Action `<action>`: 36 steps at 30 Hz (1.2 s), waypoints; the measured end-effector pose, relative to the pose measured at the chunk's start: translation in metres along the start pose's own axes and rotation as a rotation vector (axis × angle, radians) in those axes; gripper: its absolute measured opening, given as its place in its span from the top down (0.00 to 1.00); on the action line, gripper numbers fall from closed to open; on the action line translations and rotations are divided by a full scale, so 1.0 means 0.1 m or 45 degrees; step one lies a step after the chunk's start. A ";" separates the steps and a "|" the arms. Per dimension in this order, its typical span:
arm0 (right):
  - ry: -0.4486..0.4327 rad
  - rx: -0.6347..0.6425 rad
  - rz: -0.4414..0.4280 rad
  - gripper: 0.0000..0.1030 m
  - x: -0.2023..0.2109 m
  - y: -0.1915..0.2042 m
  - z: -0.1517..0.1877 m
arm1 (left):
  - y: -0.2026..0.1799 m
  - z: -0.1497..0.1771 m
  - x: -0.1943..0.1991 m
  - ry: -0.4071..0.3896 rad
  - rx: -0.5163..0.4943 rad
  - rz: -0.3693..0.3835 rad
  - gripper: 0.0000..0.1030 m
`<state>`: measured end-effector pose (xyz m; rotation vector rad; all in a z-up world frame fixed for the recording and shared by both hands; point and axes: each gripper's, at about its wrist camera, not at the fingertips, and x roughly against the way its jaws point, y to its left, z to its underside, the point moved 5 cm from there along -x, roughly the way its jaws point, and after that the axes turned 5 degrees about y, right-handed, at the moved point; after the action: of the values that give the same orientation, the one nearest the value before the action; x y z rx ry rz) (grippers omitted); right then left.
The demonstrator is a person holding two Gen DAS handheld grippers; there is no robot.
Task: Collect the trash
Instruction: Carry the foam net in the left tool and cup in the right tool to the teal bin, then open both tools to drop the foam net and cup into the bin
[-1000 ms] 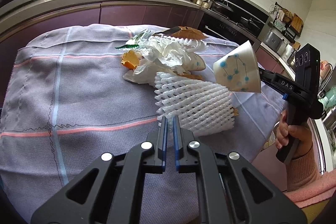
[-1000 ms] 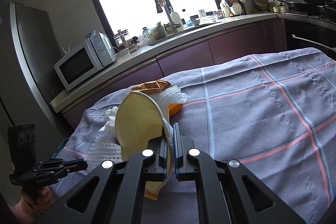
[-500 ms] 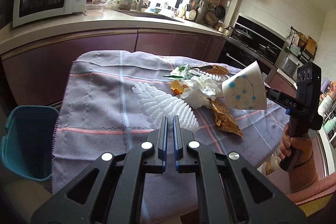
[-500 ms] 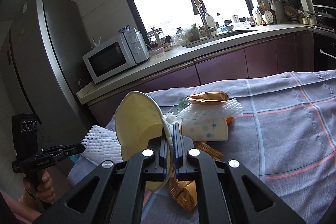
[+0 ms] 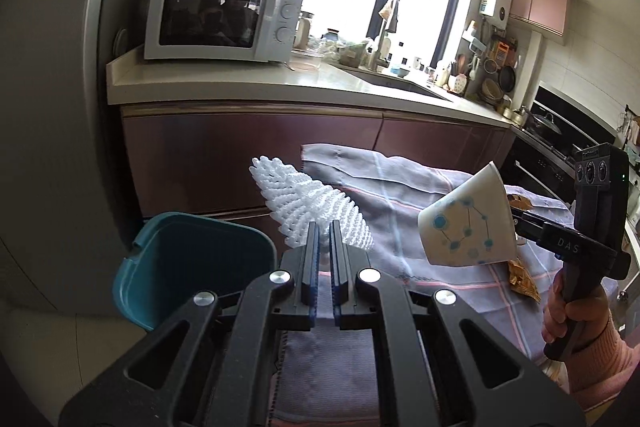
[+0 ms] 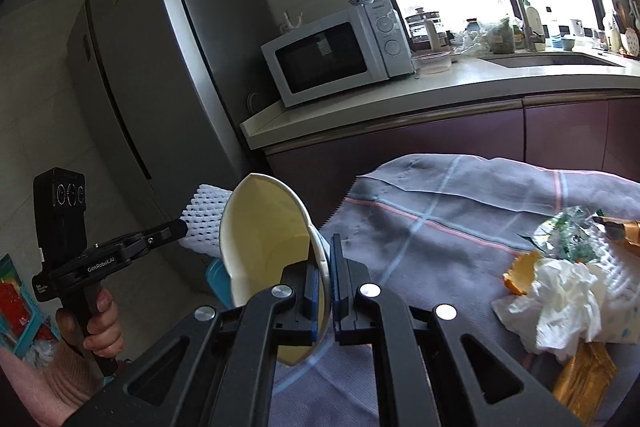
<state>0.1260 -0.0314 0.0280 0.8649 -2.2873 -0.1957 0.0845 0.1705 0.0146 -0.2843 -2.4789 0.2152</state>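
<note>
Swung off the table — left gripper (image 5: 325, 239) pinches foam net (image 5: 310, 207) beside teal bin (image 5: 192, 267); right gripper (image 6: 324, 259) clamps paper cup (image 6: 268, 227).

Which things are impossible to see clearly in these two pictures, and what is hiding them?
- Teal bin, left wrist view: its inside is dark, so contents unknown; right wrist view: mostly behind the paper cup.
- Foam net: left gripper covers its held end.
- Snack wrapper, right wrist view: cut off by the edge.
</note>
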 end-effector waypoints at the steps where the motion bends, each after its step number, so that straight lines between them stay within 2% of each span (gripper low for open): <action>1: 0.014 0.011 -0.022 0.96 -0.09 0.07 -0.04 | 0.09 -0.01 0.00 -0.001 0.014 -0.024 0.95; 11: 0.177 0.059 -0.131 0.96 -1.05 0.51 -0.22 | 0.81 0.09 -0.16 0.029 0.118 -0.192 0.95; 21: 0.415 0.073 -0.062 0.96 -1.99 0.67 -0.08 | 1.27 0.29 -0.68 0.169 0.190 -0.283 0.95; 29: 0.559 0.067 -0.001 0.92 -2.41 0.68 0.03 | 1.43 0.48 -1.03 0.267 0.229 -0.313 0.94; 34: 0.563 0.048 0.013 0.86 -2.40 0.66 0.02 | 1.45 0.58 -1.15 0.312 0.246 -0.299 0.93; 36: 0.551 0.038 0.009 0.80 -2.36 0.62 0.03 | 1.45 0.59 -1.19 0.316 0.251 -0.297 0.93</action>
<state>0.2213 0.1657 -0.0805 0.8227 -1.8917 0.0290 0.1640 0.2748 -0.1319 0.0594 -2.2017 0.3037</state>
